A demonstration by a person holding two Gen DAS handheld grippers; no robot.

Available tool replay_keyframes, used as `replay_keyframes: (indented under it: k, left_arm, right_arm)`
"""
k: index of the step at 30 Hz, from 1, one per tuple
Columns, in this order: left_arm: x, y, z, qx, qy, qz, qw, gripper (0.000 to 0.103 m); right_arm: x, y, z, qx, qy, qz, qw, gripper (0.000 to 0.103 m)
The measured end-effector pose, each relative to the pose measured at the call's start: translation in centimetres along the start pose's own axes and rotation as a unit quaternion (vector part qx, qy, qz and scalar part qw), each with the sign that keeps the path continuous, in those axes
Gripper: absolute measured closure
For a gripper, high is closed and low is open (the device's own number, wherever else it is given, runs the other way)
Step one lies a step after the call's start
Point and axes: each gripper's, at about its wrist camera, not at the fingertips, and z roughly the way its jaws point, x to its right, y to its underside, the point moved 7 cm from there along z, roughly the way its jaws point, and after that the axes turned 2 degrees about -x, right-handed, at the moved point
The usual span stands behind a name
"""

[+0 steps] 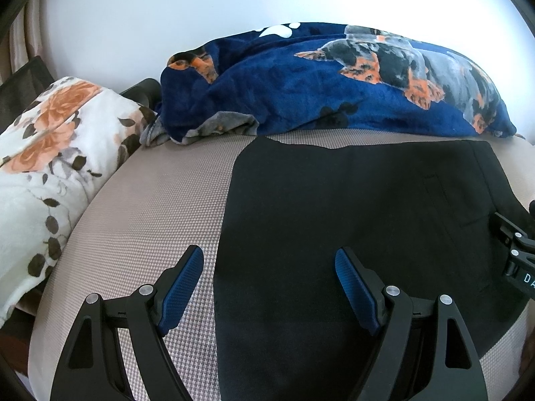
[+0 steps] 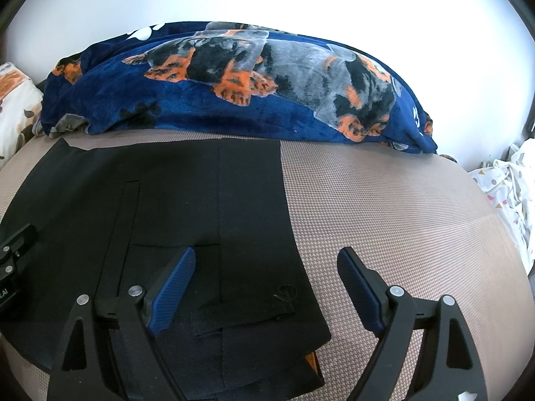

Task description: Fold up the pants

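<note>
Black pants (image 1: 351, 220) lie flat in a folded stack on the beige woven bed surface (image 1: 160, 200). In the right wrist view the pants (image 2: 187, 207) show seams and a pocket, with layered edges near the front. My left gripper (image 1: 269, 257) is open and empty, above the pants' left edge. My right gripper (image 2: 265, 257) is open and empty, above the pants' right edge. Each gripper's body shows at the side of the other's view: the right one (image 1: 516, 254) and the left one (image 2: 13, 254).
A dark blue dog-print blanket (image 1: 334, 80) lies bunched along the back by the white wall. A white floral blanket (image 1: 50, 173) sits at the left. A white patterned cloth (image 2: 508, 193) lies off the bed's right side.
</note>
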Motion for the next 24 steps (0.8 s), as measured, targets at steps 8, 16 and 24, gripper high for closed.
replay_keyframes:
  k: [8, 16, 24]
  left_arm:
    - [-1.2, -0.5, 0.0, 0.015, -0.004, 0.0, 0.9999, 0.014]
    - [-1.2, -0.5, -0.1, 0.02, -0.008, 0.003, 0.9998, 0.011]
    - [-1.2, -0.7, -0.2, 0.024, -0.013, 0.008, 0.9996, 0.009]
  right_arm:
    - [0.0, 0.0, 0.0, 0.0, 0.002, 0.0, 1.0, 0.017]
    - [0.0, 0.1, 0.0, 0.0, 0.003, 0.0, 1.0, 0.016]
    - [0.1, 0.1, 0.0, 0.001, 0.003, -0.001, 1.0, 0.015]
